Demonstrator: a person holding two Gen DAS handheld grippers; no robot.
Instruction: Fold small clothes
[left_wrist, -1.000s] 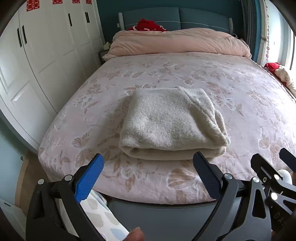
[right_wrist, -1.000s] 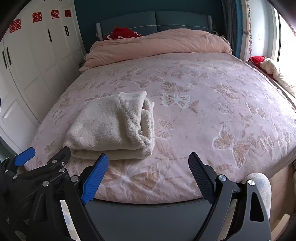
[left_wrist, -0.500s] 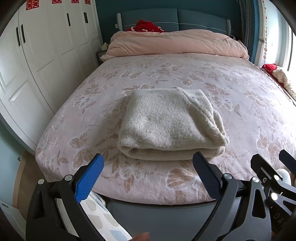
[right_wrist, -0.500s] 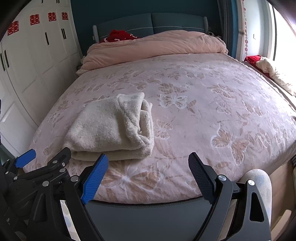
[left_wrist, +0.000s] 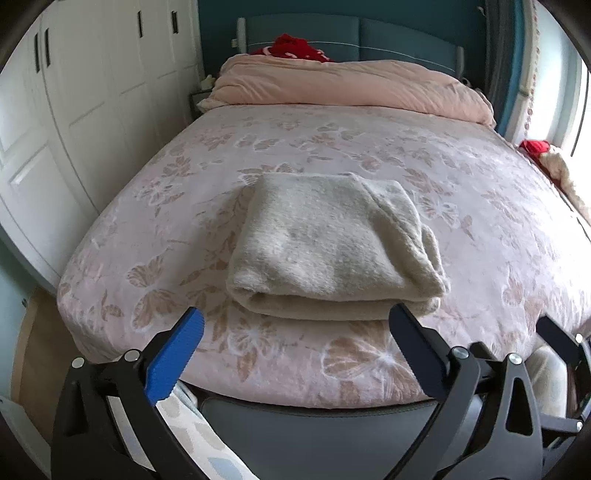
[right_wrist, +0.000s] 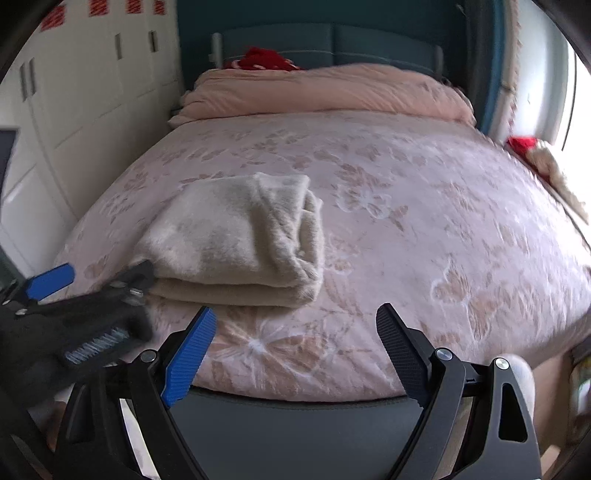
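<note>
We hold both claws back at the foot of the bed (left_wrist: 155, 236), and neither touches the cream knit garment (left_wrist: 332, 243). The left claw (left_wrist: 295, 354) has its jaws spread wide with nothing between them; the right claw (right_wrist: 295, 343) is spread the same way, also empty.

The garment lies on the butterfly-print bedcover as a compact stack of layers. In the left wrist view it sits dead ahead at 12 o'clock, just beyond the fingertips. In the right wrist view it lies toward 10 o'clock, which fits the right claw being held off to the garment's right side. Its rounded folded edge faces us and the looser layered ends face 3 o'clock. We judge it was set near the foot edge so both claws could reach it without leaning over the mattress.

From the tidy bundle and the empty, withdrawn claws, we judge the folding of this piece is done or nearly so, and that the spread jaws stand ready either to release or to take a new piece. The loose ends at the right side look the most likely to slump if the bundle is nudged.

A rolled pink duvet (left_wrist: 351, 88) lies across the head of the bed at 12 o'clock, with something red (left_wrist: 295, 46) behind it. White wardrobe doors (left_wrist: 92, 92) stand at 9 o'clock.
</note>
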